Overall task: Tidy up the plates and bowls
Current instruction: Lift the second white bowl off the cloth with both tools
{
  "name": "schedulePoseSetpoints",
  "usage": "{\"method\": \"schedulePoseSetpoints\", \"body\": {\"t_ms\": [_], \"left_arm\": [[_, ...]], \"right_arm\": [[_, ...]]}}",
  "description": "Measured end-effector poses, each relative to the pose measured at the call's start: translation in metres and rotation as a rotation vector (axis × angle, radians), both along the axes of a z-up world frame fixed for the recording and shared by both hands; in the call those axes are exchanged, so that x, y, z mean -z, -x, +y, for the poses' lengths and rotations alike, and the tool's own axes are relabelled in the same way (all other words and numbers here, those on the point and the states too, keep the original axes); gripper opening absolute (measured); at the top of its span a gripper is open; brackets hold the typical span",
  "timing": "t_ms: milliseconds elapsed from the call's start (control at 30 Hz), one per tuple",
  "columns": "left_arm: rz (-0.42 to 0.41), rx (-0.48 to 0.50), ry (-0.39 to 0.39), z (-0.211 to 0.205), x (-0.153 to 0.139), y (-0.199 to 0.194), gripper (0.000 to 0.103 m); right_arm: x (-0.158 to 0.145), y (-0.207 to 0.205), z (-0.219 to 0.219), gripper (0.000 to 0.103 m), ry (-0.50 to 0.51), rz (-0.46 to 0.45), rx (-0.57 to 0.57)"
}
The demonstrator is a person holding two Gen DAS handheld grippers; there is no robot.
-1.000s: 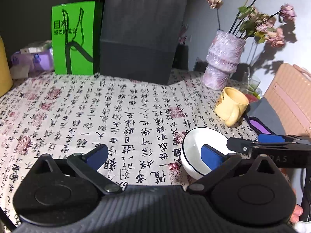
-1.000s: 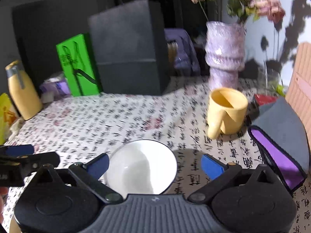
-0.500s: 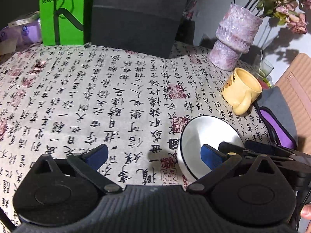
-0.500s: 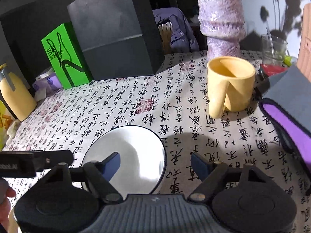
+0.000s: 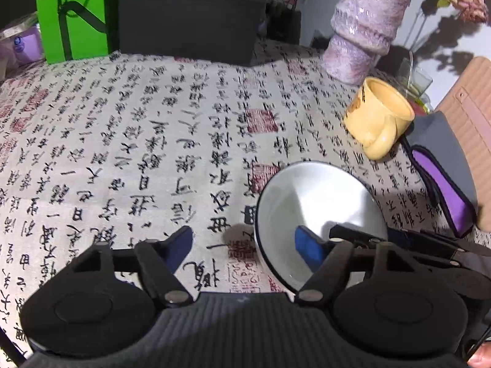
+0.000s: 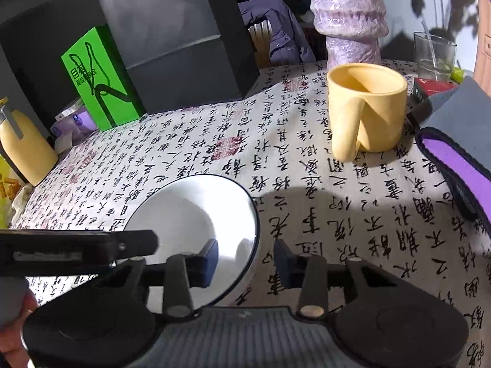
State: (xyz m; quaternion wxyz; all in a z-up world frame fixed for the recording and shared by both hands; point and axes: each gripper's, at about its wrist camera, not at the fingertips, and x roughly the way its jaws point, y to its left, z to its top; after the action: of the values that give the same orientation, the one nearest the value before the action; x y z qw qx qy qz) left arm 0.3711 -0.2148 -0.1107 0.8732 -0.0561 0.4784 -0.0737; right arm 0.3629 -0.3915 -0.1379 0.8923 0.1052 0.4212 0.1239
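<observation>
— Bowl (image 6: pixel 196 214) sits on the tabletop (image 5: pixel 153 128), white with a thin dark rim, right in front of both grippers. Where do the fingers stand?

— Right gripper (image 6: pixel 245 260) straddles the bowl's near right rim. Its left blue pad (image 6: pixel 210 260) is inside the bowl, the other one is outside on the cloth, and the rim runs between them. The fingers are closing, already fairly narrow, but I can't see the pads pressing the wall yet.

— And the other side?

— Left gripper (image 5: pixel 245 245) comes at the bowl's left edge. One blue pad (image 5: pixel 308 245) hangs over the inside of the bowl, its partner (image 5: pixel 179 247) is out over the printed cloth, clear of the bowl. Those fingers are closing too, with a wide gap left and the rim between them, nothing pinched.

— So both grippers are on one bowl?

— Yes, from opposite sides. In the left wrist view the right gripper's dark finger reaches in across the bowl's near right edge; in the right wrist view the left gripper's black bar crosses the bowl's left edge.

— Anything close by?

— Yellow mug (image 6: pixel 365 107) stands upright beyond the bowl to the right, well apart from it, handle toward the camera. Behind it is a lilac vase (image 5: pixel 362 30), and a grey and purple pouch (image 6: pixel 454 156) lies at the right edge.
</observation>
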Motion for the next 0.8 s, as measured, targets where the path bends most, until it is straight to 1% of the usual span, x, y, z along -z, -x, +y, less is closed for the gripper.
{"method": "schedulePoseSetpoints", "body": {"t_ms": [100,167,200,267,300,333,400,433,567,800], "left_arm": [[0.013,0.007,-0.012,-0.005,0.003,-0.002,0.065],[0.027,0.017,-0.026,-0.010,0.006,-0.004,0.053],[0.035,0.022,-0.026,-0.012,0.007,-0.004,0.051],[0.044,0.029,-0.031,-0.015,0.010,-0.004,0.038],[0.048,0.029,-0.034,-0.015,0.011,-0.004,0.034],[0.051,0.030,-0.036,-0.016,0.011,-0.004,0.027],[0.048,0.040,-0.031,-0.016,0.011,-0.004,0.022],[0.044,0.047,-0.029,-0.017,0.011,-0.003,0.017],[0.026,0.045,-0.062,-0.023,0.010,-0.001,0.016],[0.022,0.041,-0.065,-0.024,0.010,-0.001,0.016]], "right_arm": [[0.001,0.000,0.001,0.031,0.001,0.005,-0.006],[0.002,0.000,0.002,0.028,0.001,0.013,-0.010],[0.003,0.000,0.002,0.027,0.001,0.018,-0.010],[0.005,0.000,0.001,0.025,-0.008,0.027,-0.010],[0.005,0.000,0.001,0.025,-0.012,0.028,-0.010],[0.005,0.000,0.001,0.023,-0.015,0.027,-0.010],[0.005,0.001,0.002,0.023,-0.015,0.025,-0.011],[0.005,0.001,0.002,0.023,-0.013,0.023,-0.010],[0.005,0.003,0.002,0.022,-0.017,0.019,-0.003],[0.007,0.005,-0.001,0.022,-0.039,0.010,0.018]]}}
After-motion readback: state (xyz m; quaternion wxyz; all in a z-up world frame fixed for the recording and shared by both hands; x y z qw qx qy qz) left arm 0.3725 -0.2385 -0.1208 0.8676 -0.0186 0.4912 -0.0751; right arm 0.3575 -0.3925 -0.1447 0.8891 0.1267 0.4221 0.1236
